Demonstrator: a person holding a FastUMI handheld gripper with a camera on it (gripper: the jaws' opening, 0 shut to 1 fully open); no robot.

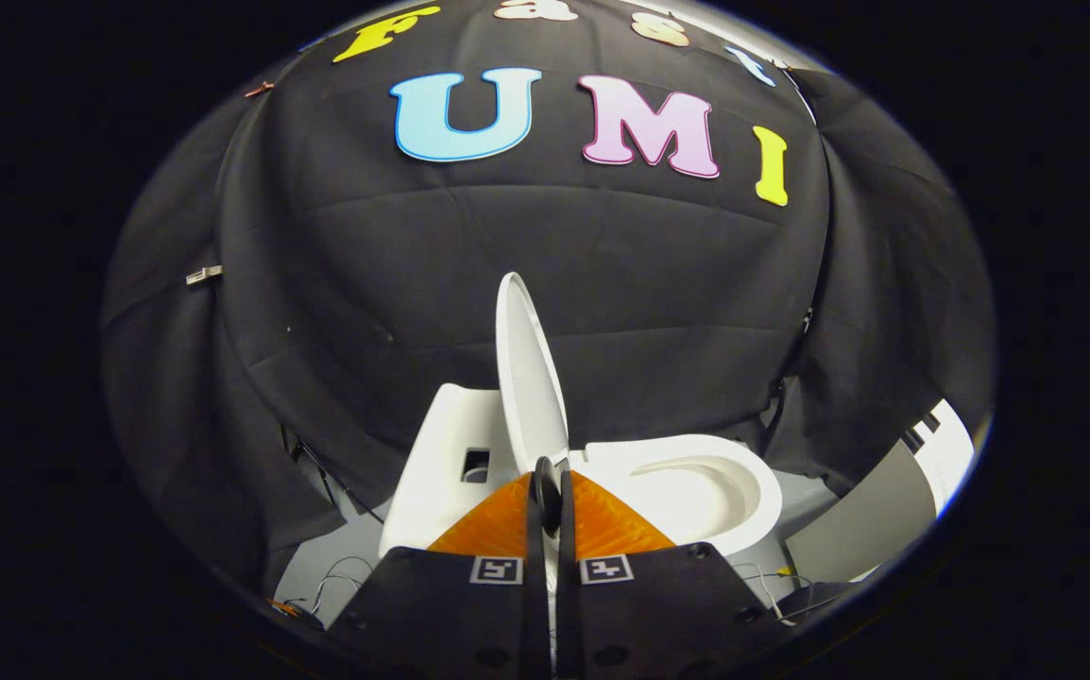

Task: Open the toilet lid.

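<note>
At the left of the frame, the black cloth wall (pixel 252 312) hangs in folds down to a pale grey floor (pixel 342 552), where thin wires (pixel 332 576) trail near the lower left. Just right of that, at lower centre, stands the white ceramic toilet (pixel 432 463), its boxy rear part to the left with a small square opening in its side. The white oval plastic toilet lid (pixel 528 378) is raised, standing nearly upright and seen almost edge-on, rising from the hinge directly above and just beyond the fingertips. The gripper (pixel 546 496) sits at the bottom centre with its fingers drawn narrowly together, only a slim gap between them; their tips lie at the lid's lower edge, though whether they pinch it cannot be told. To the right, the open white seat and bowl (pixel 696 477) extend away from the fingers. At the lower right, a flat grey panel (pixel 861 524) leans beside a white board (pixel 946 453).
</note>
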